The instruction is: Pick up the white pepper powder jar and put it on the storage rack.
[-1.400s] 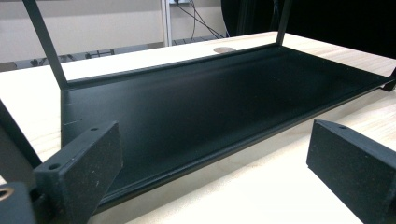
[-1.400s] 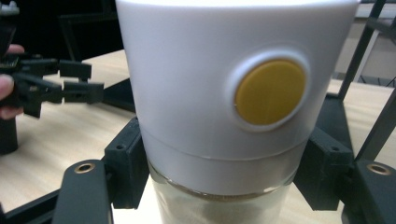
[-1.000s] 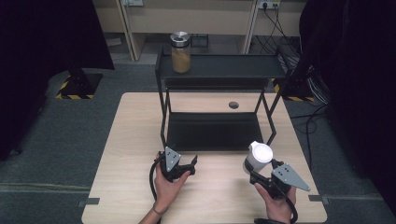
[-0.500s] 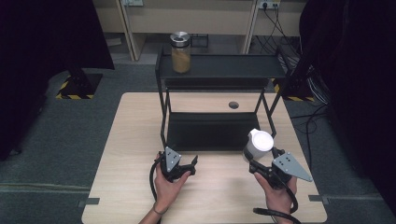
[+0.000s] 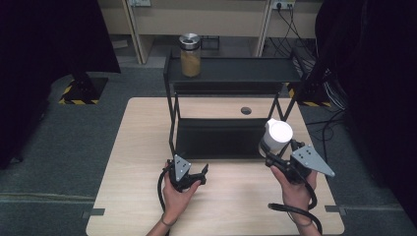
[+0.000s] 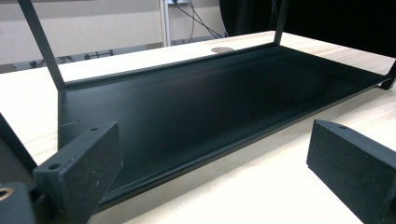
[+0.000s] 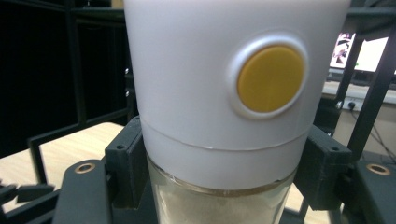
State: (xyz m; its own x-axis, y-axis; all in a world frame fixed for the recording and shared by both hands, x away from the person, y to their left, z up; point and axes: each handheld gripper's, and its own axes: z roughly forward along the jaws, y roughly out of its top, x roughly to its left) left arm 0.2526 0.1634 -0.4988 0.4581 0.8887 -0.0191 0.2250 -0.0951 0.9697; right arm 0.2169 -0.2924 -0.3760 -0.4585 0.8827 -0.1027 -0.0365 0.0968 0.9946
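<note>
My right gripper (image 5: pixel 276 156) is shut on a glass jar with a tall white lid (image 5: pixel 277 135), held above the table near the front right leg of the black two-level shelf (image 5: pixel 231 73). In the right gripper view the white lid (image 7: pixel 224 79) has a round yellow button (image 7: pixel 271 78), pale powder sits in the glass below, and the jaws press on both sides. My left gripper (image 5: pixel 196 174) rests open on the table in front of the shelf's lower tray (image 6: pixel 196 98), nothing between its pads (image 6: pixel 88 163). A steel-lidded jar of yellow-brown contents (image 5: pixel 190 55) stands on the top shelf, left.
The wooden table (image 5: pixel 142 142) has a round cable hole (image 5: pixel 246 110) behind the shelf. Black uprights of the shelf (image 5: pixel 171 113) frame the lower tray. Dark equipment and cables lie on the floor to the right and behind.
My right gripper has lifted the white-lidded jar and carried it a little away from me, toward the shelf's front right leg. The left gripper has stayed in place.
</note>
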